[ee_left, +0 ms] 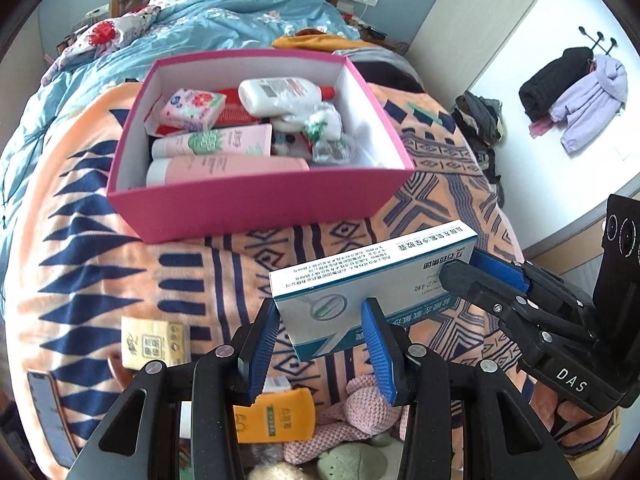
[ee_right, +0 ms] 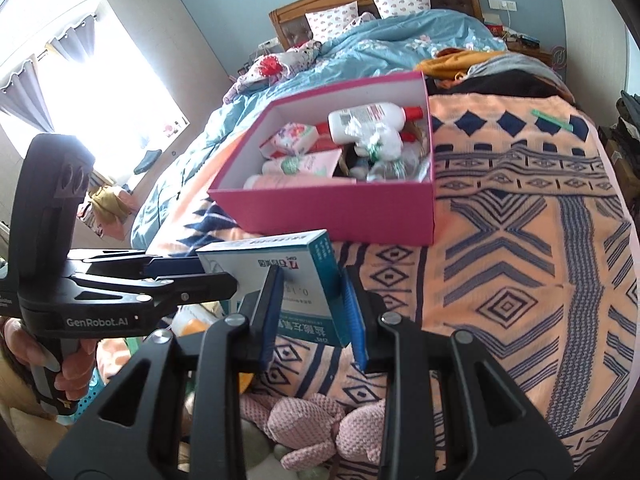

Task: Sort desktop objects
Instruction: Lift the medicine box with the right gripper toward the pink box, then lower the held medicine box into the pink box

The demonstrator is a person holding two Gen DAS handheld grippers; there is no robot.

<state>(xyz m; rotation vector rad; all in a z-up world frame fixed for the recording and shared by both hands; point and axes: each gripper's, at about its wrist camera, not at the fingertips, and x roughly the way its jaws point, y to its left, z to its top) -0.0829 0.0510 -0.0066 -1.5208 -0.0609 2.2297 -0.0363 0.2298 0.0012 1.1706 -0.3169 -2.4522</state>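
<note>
A white-and-teal medicine box [ee_left: 340, 276] hangs in the air above the patterned blanket, in front of the pink storage box [ee_left: 256, 208]. My left gripper [ee_left: 324, 312] is shut on the medicine box's left end. My right gripper [ee_left: 468, 268] comes in from the right and pinches its other end. In the right wrist view the medicine box [ee_right: 296, 272] sits between the right gripper's [ee_right: 312, 280] blue pads, with the left gripper [ee_right: 216, 272] clamped on it from the left. The pink storage box [ee_right: 332, 216] holds bottles, tubes and packets.
Below the grippers lie a tissue pack [ee_left: 154, 344], a yellow tube [ee_left: 276, 416], a pink knitted toy [ee_left: 360, 404], a green plush [ee_left: 348, 460] and a phone [ee_left: 44, 396]. The orange patterned blanket [ee_right: 520, 260] spreads out to the right. Clothes hang on a rack [ee_left: 572, 92].
</note>
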